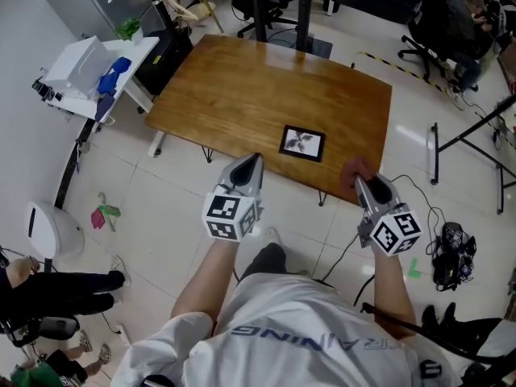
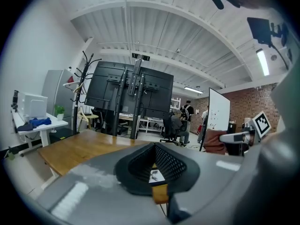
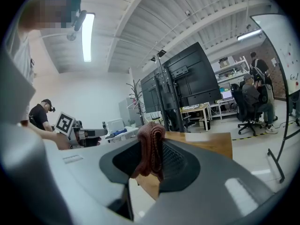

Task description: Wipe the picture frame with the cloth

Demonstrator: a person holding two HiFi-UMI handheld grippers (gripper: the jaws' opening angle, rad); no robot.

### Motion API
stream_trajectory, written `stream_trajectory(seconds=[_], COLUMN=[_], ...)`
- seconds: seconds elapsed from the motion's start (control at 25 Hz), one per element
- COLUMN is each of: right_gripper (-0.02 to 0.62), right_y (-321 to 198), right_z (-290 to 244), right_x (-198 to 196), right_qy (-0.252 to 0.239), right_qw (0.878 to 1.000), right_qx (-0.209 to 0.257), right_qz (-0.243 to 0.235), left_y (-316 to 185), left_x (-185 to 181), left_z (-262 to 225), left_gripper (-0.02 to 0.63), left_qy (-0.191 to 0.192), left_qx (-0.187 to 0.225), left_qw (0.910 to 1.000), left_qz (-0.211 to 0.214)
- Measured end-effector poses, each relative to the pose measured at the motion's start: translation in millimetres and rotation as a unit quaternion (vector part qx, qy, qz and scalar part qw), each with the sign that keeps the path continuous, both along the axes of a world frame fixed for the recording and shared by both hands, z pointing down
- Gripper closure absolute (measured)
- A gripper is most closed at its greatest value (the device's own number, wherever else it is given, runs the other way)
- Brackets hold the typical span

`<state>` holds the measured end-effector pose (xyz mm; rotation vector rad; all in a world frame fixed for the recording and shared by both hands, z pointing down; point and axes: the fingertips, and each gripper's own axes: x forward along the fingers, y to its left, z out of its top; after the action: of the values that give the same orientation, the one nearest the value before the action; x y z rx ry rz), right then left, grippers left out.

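The picture frame (image 1: 302, 143), black-edged with a white print, lies flat near the front edge of the wooden table (image 1: 242, 87). Through the jaws in the left gripper view a sliver of the picture frame (image 2: 155, 175) shows. My left gripper (image 1: 251, 162) hangs just off the table's front edge, left of the frame, shut with nothing in it. My right gripper (image 1: 360, 185) is held off the front right corner, shut on a reddish-brown cloth (image 1: 355, 171). In the right gripper view the cloth (image 3: 151, 146) stands bunched between the jaws of the right gripper (image 3: 152, 159).
A white side table (image 1: 85, 75) with a blue item stands at the left. A black stand (image 1: 302, 10) rises behind the table, with office chairs (image 1: 439, 31) beyond. A tripod (image 1: 472, 139) and cables (image 1: 447, 248) occupy the floor at right.
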<state>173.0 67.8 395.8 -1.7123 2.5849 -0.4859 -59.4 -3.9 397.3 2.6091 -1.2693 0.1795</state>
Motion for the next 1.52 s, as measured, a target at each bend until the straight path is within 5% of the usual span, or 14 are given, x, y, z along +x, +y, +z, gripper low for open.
stream_trajectory(seconds=[0.52, 1.2, 1.52], right_gripper=[0.48, 0.48, 0.481], right_y=[-88, -149, -170], right_z=[1, 47, 69], right_x=[-18, 4, -14], right_qy=[0.003, -0.041, -0.061], right_qw=[1.0, 0.993, 0.989], right_qx=[-0.018, -0.072, -0.1], right_qz=[0.014, -0.08, -0.09], left_y=[-82, -114, -118], left_x=[-3, 45, 64], left_z=[29, 65, 117], left_gripper=[0.603, 0.603, 0.603], left_qy=[0.003, -0.025, -0.045], left_qx=[-0.037, -0.076, -0.11], left_qw=[0.9988, 0.9965, 0.9929], left_qz=[0.031, -0.024, 0.005])
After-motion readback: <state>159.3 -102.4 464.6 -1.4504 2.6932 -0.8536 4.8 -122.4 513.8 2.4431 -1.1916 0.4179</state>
